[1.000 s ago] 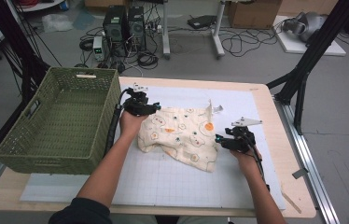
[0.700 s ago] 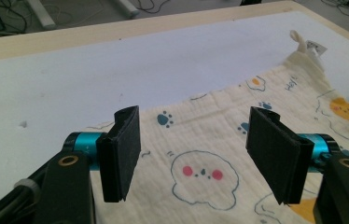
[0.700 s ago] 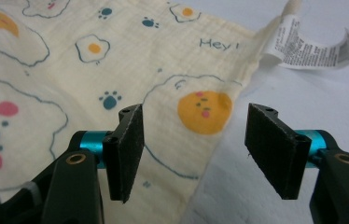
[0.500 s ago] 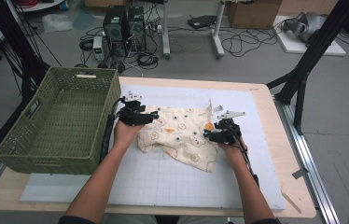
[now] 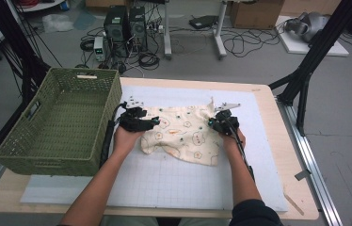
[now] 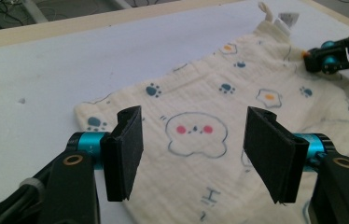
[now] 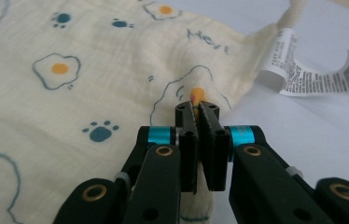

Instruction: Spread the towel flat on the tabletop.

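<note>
The cloth (image 6: 219, 135) is a soft, matt cream weave, crinkled, with printed eggs and paw marks; its label (image 7: 303, 70) looks like smooth, glossy ribbon. The basket (image 5: 61, 127) is green woven plastic, the table (image 5: 263, 92) pale wood under a smooth white mat (image 5: 164, 179).

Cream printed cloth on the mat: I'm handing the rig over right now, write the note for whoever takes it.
Right gripper: its jaws have just closed and are shut on a pinched fold of the cream muslin cloth with egg and paw prints, at its right edge near the white care label.
Left gripper: open, jaws either side of the cloth's left end, pads not pressing on it.
Cloth lies rumpled on the white gridded mat. The green woven basket stands to the left with nothing visible in it.
Done: one edge gripped.
Left: probably close the left gripper on its edge, then lift or fold the cloth.
</note>
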`<state>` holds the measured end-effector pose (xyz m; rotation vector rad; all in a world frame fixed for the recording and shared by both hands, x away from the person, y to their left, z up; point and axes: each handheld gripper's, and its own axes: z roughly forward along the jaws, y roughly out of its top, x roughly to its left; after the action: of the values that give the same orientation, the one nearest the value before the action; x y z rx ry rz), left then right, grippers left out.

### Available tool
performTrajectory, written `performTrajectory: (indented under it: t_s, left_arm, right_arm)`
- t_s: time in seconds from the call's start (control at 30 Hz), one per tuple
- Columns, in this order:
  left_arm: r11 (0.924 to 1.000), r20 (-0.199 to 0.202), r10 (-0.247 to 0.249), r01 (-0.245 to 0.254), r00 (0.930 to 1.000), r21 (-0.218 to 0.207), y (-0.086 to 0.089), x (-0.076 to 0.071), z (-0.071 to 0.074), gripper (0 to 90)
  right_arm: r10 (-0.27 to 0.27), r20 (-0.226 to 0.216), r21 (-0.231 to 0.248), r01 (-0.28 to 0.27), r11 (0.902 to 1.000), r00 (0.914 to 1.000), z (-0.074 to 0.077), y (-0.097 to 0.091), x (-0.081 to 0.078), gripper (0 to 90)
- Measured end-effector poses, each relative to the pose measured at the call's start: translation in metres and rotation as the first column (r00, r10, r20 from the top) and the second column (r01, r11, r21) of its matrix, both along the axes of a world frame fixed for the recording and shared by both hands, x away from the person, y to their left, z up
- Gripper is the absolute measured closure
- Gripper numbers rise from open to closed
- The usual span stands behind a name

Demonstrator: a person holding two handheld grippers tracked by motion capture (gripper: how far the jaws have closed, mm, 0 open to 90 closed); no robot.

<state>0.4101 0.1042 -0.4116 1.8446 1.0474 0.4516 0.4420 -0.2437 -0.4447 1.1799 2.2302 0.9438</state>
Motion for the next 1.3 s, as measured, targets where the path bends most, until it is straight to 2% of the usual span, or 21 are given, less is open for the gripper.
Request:
performTrajectory:
  t_s: [0.03,0.07,0.1,0.17,0.23,0.37,0.43,0.63,0.7,0.8,0.87,0.9,0.93,1.03,1.07,1.1,1.13,1.2,1.23,1.3]
  left_arm:
    - [1.0,-0.006,0.006,-0.006,1.0,0.005,0.002,-0.003,-0.003,38.2]
    - [1.0,-0.006,0.006,-0.006,1.0,0.005,0.002,-0.003,-0.003,38.2]
    - [0.9999,-0.013,0.008,-0.007,0.9999,0.012,0.004,-0.004,-0.006,38.2]
    - [0.9999,-0.021,0.012,-0.011,0.9997,0.012,0.006,-0.005,-0.009,38.2]
    - [0.9998,-0.035,0.009,-0.009,0.9993,0.017,0.008,-0.005,-0.011,38.2]
    - [0.9998,-0.042,0.015,-0.014,0.999,0.016,0.01,-0.006,-0.015,38.2]
    - [0.9999,-0.05,0.01,-0.01,0.9987,0.013,0.01,-0.008,-0.018,38.3]
    - [0.9994,-0.1,-0.034,0.034,0.9944,-0.004,0.006,-0.009,-0.026,40.5]
    - [0.9984,-0.107,-0.054,0.055,0.9928,0.008,0.001,-0.008,-0.028,41.3]
    - [0.9963,-0.103,-0.078,0.081,0.9916,0.028,-0.006,-0.007,-0.033,41.7]
    - [0.9948,-0.109,-0.082,0.088,0.9907,0.051,-0.01,-0.006,-0.038,41.9]
    - [0.9931,-0.108,-0.088,0.096,0.9902,0.068,-0.012,-0.006,-0.04,42.7]
    - [0.9917,-0.093,-0.086,0.094,0.9919,0.087,-0.014,-0.007,-0.039,43.2]
    - [0.9835,-0.073,-0.135,0.142,0.9881,0.112,-0.017,-0.008,-0.039,59.6]
    - [0.9835,-0.073,-0.135,0.142,0.9881,0.112,-0.017,-0.008,-0.039,72.0]
    - [0.9783,-0.059,-0.161,0.167,0.9852,0.123,-0.02,-0.009,-0.039,78.1]
    - [0.9779,-0.045,-0.152,0.157,0.9874,0.138,-0.021,-0.009,-0.038,81.4]
    - [0.9798,-0.04,-0.14,0.145,0.9893,0.138,-0.021,-0.008,-0.039,82.4]
    - [0.9858,-0.057,-0.113,0.119,0.992,0.119,-0.019,-0.003,-0.038,82.6]
    - [0.9886,-0.05,-0.08,0.086,0.9956,0.123,-0.016,0.001,-0.037,82.8]
  right_arm:
    - [-0.049,0.034,-0.039,0.051,0.9979,0.9982,0.0,-0.002,0.004,86.8]
    - [-0.049,0.034,-0.039,0.051,0.9979,0.9982,0.0,-0.002,0.004,86.8]
    - [-0.117,0.065,-0.072,0.122,0.99,0.991,0.001,-0.005,0.007,86.7]
    - [-0.157,0.072,-0.063,0.161,0.9849,0.985,0.001,-0.008,0.008,85.8]
    - [-0.17,0.058,-0.038,0.172,0.9843,0.9837,0.001,-0.009,0.009,79.1]
    - [-0.138,0.06,-0.026,0.14,0.9899,0.9886,0.008,-0.01,0.004,65.6]
    - [-0.116,0.064,0.009,0.115,0.9933,0.9912,0.014,-0.012,-0.001,61.8]
    - [-0.056,0.093,0.027,0.054,0.9982,0.994,0.03,-0.021,-0.021,57.1]
    - [-0.034,0.093,0.018,0.032,0.9993,0.9951,0.031,-0.024,-0.03,56.5]
    - [-0.001,0.063,0.01,0.0,0.9999,0.998,0.029,-0.028,-0.044,56.0]
    - [0.018,0.017,-0.003,-0.018,0.9998,0.9997,0.027,-0.03,-0.051,53.2]
    - [0.025,0.011,0.001,-0.025,0.9997,0.9996,0.026,-0.03,-0.056,53.7]
    - [0.037,0.023,0.008,-0.037,0.9993,0.999,0.025,-0.031,-0.061,54.2]
    - [0.069,0.01,0.016,-0.069,0.9975,0.9976,0.021,-0.03,-0.072,54.7]
    - [0.069,0.01,0.016,-0.069,0.9975,0.9976,0.021,-0.03,-0.072,54.7]
    - [0.093,-0.009,0.021,-0.092,0.9955,0.9957,0.016,-0.026,-0.079,56.3]
    - [0.108,-0.016,0.016,-0.108,0.994,0.994,0.013,-0.025,-0.08,57.4]
    - [0.117,-0.049,-0.002,-0.117,0.9931,0.9919,0.009,-0.022,-0.081,58.9]
    - [0.123,-0.072,-0.018,-0.124,0.9921,0.9899,0.005,-0.02,-0.08,63.6]
    - [0.141,-0.081,0.015,-0.14,0.99,0.9867,0.004,-0.021,-0.078,76.2]
